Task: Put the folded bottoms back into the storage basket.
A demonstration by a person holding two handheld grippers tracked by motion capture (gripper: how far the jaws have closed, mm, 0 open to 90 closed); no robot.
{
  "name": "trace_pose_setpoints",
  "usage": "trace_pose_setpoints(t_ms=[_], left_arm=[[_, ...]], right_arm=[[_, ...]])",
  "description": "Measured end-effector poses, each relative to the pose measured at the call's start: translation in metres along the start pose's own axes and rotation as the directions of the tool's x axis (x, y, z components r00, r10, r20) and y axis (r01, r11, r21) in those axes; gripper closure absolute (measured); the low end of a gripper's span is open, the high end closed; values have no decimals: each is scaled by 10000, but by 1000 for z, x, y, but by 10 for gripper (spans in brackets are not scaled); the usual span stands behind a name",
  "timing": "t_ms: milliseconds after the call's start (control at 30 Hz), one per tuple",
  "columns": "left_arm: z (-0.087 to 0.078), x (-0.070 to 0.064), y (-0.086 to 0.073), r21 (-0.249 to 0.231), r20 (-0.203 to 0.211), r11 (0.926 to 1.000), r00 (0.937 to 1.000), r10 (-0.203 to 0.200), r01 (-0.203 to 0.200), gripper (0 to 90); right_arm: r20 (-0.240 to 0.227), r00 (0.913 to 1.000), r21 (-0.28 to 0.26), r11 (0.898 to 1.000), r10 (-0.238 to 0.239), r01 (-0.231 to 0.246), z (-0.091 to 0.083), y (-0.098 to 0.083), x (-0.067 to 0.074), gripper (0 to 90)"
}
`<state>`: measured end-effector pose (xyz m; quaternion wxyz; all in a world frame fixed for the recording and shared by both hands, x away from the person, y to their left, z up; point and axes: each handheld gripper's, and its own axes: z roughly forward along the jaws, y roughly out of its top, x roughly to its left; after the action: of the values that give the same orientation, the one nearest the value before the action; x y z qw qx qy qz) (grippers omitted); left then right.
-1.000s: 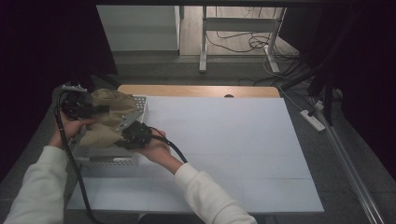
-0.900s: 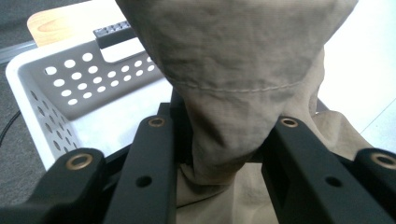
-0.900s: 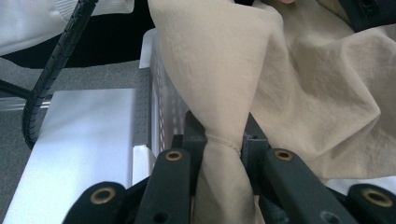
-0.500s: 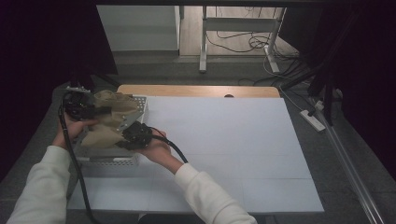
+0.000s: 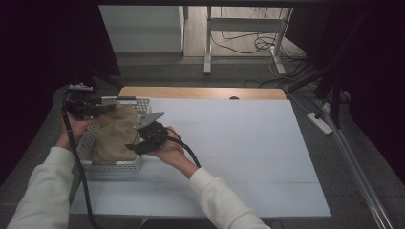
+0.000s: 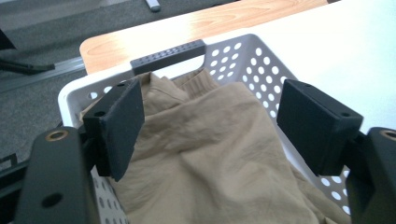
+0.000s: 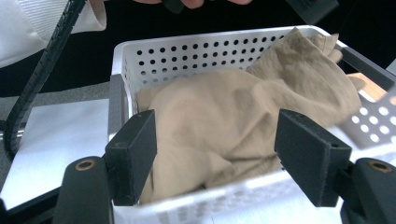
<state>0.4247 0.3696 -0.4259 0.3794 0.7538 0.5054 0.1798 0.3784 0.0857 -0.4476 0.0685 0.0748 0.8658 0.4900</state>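
Both claws, left claw (image 6: 205,126) and right claw (image 7: 215,156), have just been opening, jaws empty; ahead, the soft, light tan garment (image 5: 114,133) in the basket (image 5: 112,165) bunches easily; pinch a raised fold.

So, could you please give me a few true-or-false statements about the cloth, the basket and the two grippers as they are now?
1. The tan cloth lies inside the white perforated basket. True.
2. The left gripper is clamped on the cloth. False: its jaws have just been opening and stand apart over it.
3. The basket sits at the table's left side. True.
4. The right gripper is shut. False: its jaws have just been opening, with nothing pinched.
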Motion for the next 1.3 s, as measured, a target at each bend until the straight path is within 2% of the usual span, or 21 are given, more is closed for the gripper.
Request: trace_pose_setpoints(t_ms=[133, 267, 600, 700, 1033, 1167, 1300], left_arm=[[-3, -7, 2, 15, 75, 9998, 9998, 176, -176, 244], [-10, -16, 2, -230, 325, 9996, 9993, 194, -187, 244], [-20, -51, -4, -534, 964, 9973, 9938, 558, -508, 250], [-21, -66, -8, -592, 1139, 9964, 9912, 672, -608, 252], [-21, -115, -21, -843, 1380, 9914, 9842, 1110, -1000, 253], [-21, -137, -28, -989, 1544, 9885, 9796, 1288, -1144, 253], [-21, -158, -40, -901, 1690, 9884, 9762, 1358, -1219, 247]], right_arm=[[72, 9999, 3, 10000, 93, -93, -13, -7, -4, 296], [84, 9999, 48, 10000, 65, -65, -27, -13, -7, 295], [296, 9992, -96, 9996, 256, -254, -64, -32, -16, 296], [422, 9986, -106, 9994, 323, -319, -77, -40, -18, 295], [1074, 9915, -329, 9970, 736, -704, -145, -76, -24, 295], [1417, 9858, -411, 9955, 905, -855, -177, -95, -24, 296], [1765, 9781, -416, 9937, 1102, -1045, -210, -117, -23, 296]])
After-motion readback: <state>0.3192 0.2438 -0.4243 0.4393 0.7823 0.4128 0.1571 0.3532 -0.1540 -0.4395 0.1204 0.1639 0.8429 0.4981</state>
